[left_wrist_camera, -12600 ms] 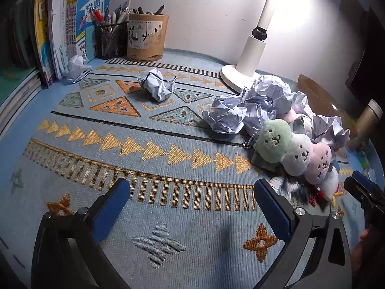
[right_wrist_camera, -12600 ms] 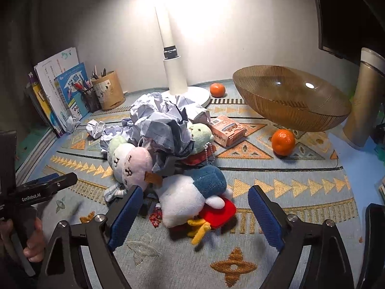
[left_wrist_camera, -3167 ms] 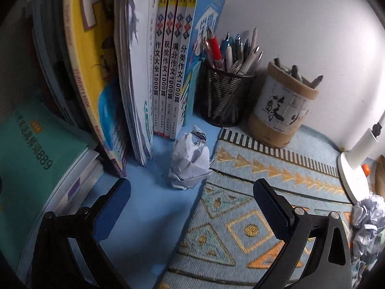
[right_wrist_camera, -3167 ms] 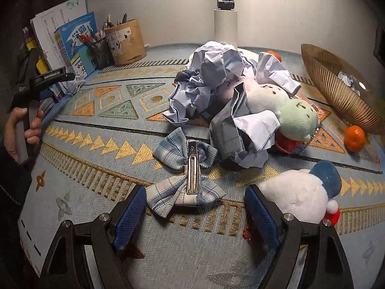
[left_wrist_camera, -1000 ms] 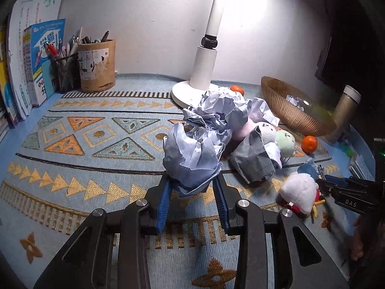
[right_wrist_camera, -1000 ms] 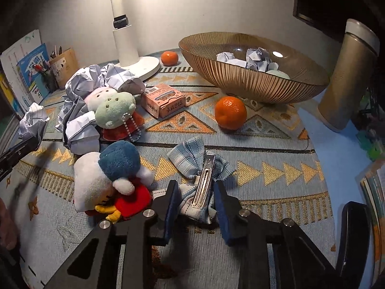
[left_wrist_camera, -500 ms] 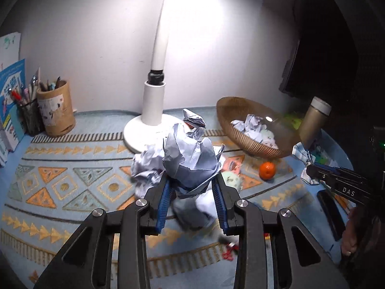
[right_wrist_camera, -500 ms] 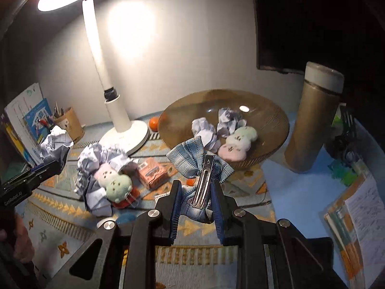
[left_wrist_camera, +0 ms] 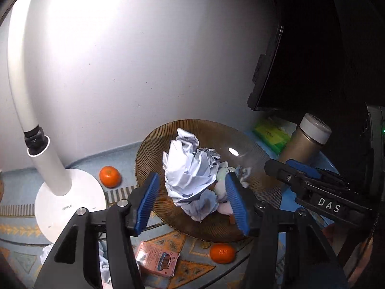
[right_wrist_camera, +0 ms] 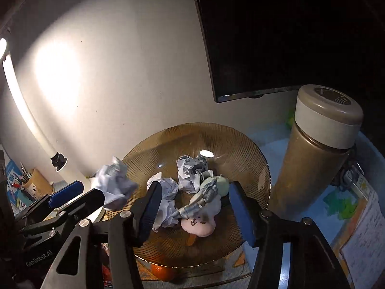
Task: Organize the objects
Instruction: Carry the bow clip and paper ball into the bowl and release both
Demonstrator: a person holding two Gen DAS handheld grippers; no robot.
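Both grippers are hanging over the ribbed amber bowl (right_wrist_camera: pixel 243 149), jaws just opened: the left gripper (left_wrist_camera: pixel 192 201) is dropping its crumpled paper ball (left_wrist_camera: pixel 190 180), the right gripper (right_wrist_camera: pixel 195 207) its plaid bow clip (right_wrist_camera: pixel 202 198). Tangerines (left_wrist_camera: pixel 110 176), a pink box (left_wrist_camera: pixel 157 261) and more paper are still waiting outside.

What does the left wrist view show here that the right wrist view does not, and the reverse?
Left wrist only: the lamp base, a pink box and the tangerine beside the base. Right wrist only: the pen cup, a hair clip dropping between open jaws, and papers at right. Both: the bowl, crumpled paper, plush and flask.
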